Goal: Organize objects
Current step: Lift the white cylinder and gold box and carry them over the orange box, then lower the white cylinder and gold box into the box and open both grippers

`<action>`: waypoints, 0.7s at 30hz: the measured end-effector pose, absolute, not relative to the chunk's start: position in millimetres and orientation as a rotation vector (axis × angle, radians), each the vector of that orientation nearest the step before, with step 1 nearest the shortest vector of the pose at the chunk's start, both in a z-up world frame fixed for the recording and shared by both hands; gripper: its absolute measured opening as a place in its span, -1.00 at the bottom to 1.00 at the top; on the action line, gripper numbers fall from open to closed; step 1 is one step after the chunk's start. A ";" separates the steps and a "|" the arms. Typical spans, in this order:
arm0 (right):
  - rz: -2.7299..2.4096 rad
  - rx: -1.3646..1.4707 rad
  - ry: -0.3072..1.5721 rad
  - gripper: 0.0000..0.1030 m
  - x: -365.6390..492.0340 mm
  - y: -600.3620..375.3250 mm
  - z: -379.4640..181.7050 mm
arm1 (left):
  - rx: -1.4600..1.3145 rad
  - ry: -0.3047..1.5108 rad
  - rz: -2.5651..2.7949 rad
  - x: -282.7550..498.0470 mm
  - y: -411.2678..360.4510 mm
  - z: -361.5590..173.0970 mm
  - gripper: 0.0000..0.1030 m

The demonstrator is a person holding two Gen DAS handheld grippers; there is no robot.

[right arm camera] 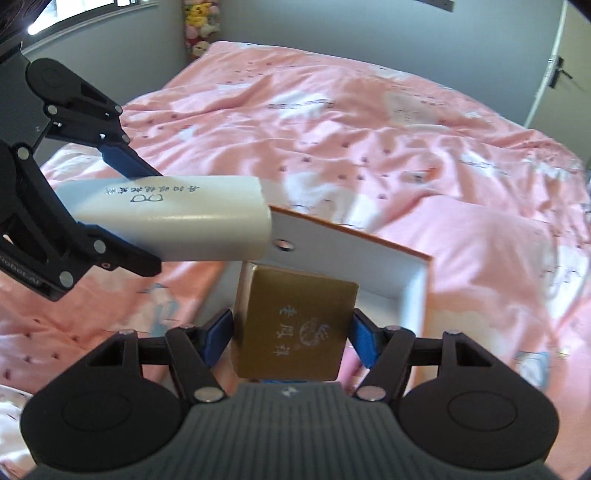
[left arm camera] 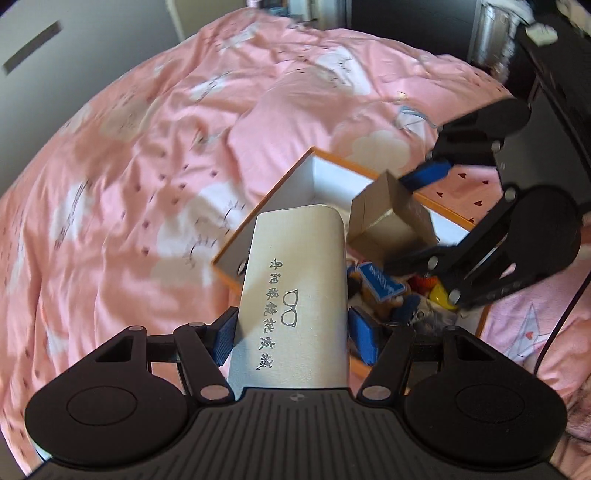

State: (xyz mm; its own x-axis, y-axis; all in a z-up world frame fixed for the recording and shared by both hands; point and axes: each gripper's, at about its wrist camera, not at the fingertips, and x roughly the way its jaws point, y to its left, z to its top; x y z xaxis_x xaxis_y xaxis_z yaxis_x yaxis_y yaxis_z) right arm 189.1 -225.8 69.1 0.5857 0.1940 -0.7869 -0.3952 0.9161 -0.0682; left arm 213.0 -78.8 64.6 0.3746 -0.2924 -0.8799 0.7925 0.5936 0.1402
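My left gripper (left arm camera: 294, 336) is shut on a white glasses case (left arm camera: 295, 266) printed with a spectacles logo; its blue pads press both long sides. In the right wrist view that case (right arm camera: 177, 218) juts out from the left gripper (right arm camera: 138, 214) over an open orange-edged white box (right arm camera: 369, 258). My right gripper (right arm camera: 291, 336) is shut on a small gold box (right arm camera: 295, 325), held above the same box. The left wrist view shows the gold box (left arm camera: 388, 218) in the right gripper (left arm camera: 417, 219) above the orange-edged box (left arm camera: 258, 210), which holds small toys and a blue tag (left arm camera: 380, 282).
The box lies on a bed with a rumpled pink duvet (left arm camera: 147, 166). Dark furniture (left arm camera: 554, 74) stands at the right and a black cable (left arm camera: 561, 325) crosses the duvet. Plush toys (right arm camera: 201, 22) sit in the far corner; a door handle (right arm camera: 557, 70) shows at the right.
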 end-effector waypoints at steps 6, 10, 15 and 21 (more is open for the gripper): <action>0.255 -0.254 0.899 0.34 208.7 -281.9 67.0 | 0.804 0.895 -0.818 240.8 -142.0 25.8 0.42; 0.248 -0.284 0.917 0.34 223.9 -297.5 58.0 | 0.942 0.876 -0.880 257.2 -170.7 -8.5 0.42; 0.266 -0.295 0.931 0.34 239.1 -302.6 47.2 | 1.021 0.871 -0.936 274.0 -184.2 -45.2 0.42; 0.287 -0.288 0.937 0.34 251.1 -302.9 38.7 | 1.082 0.873 -0.997 284.1 -180.5 -67.3 0.42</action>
